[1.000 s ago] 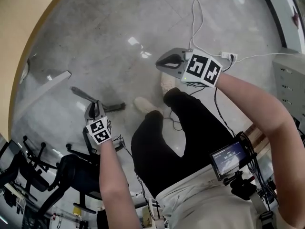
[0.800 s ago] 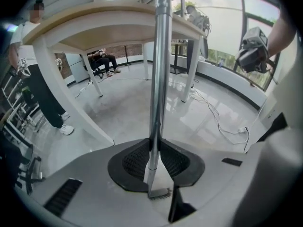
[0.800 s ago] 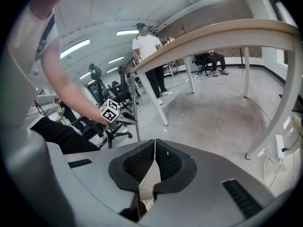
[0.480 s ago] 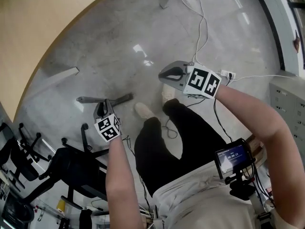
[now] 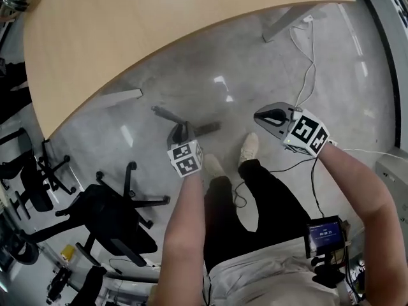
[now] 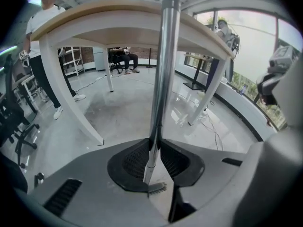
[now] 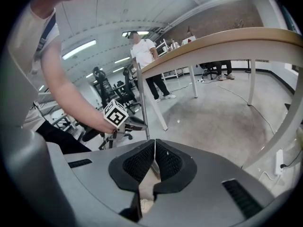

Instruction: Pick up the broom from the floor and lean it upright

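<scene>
The broom handle [image 6: 164,65] is clamped between the jaws of the left gripper [image 6: 155,148] near the wooden table [image 6: 104,9], while the right gripper [image 7: 154,151] is seen closed on nothing.

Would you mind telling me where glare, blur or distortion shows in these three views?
Head view: the fisheye bows the table edge, and bright reflections glare on the glossy floor. Left gripper view: the broom handle is sharp and shiny, the windows washed out. Right gripper view: dark vignetted corners, sharp jaws.
</scene>
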A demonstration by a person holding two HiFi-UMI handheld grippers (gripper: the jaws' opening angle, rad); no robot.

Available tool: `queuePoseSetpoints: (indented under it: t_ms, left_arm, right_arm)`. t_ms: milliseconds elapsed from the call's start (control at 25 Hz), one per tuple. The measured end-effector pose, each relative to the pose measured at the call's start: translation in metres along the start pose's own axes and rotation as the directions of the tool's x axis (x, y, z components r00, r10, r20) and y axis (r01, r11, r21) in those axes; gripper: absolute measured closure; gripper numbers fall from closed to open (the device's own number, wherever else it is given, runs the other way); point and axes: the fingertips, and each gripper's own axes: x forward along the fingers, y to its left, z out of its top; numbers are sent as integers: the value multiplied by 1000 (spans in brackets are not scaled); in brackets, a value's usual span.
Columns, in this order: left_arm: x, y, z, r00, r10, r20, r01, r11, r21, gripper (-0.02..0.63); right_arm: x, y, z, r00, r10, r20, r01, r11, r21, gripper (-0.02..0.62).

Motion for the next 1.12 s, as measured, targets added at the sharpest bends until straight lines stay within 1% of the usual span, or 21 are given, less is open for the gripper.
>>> queuePoseSetpoints:
  t_ms: [120, 360, 560, 920, 1120]
  left_arm:
    - [12, -4, 20, 1000, 15, 14, -14, 999, -32, 529]
    - [32, -13, 49, 999, 16, 27, -16, 1000, -3, 529]
    - [44, -14, 65, 998, 51, 31, -50, 998, -32, 529]
    - [57, -3, 84, 996, 78, 49, -75, 995, -64, 529]
    - [58, 1, 87, 994, 95, 57, -91, 994, -58, 528]
  right_arm:
    - [2, -12, -5, 1000, -3, -1, 3, 1000, 18, 577]
    - [2, -16, -18, 1000, 11, -22, -11, 1000, 17, 577]
    - [-7, -31, -28, 1000, 2, -24, -1, 999, 34, 577]
    - [-16, -43, -33, 999, -28, -21, 29, 998, 48, 577]
    - [-15, -39, -35, 999, -15, -28, 16, 999, 50, 577]
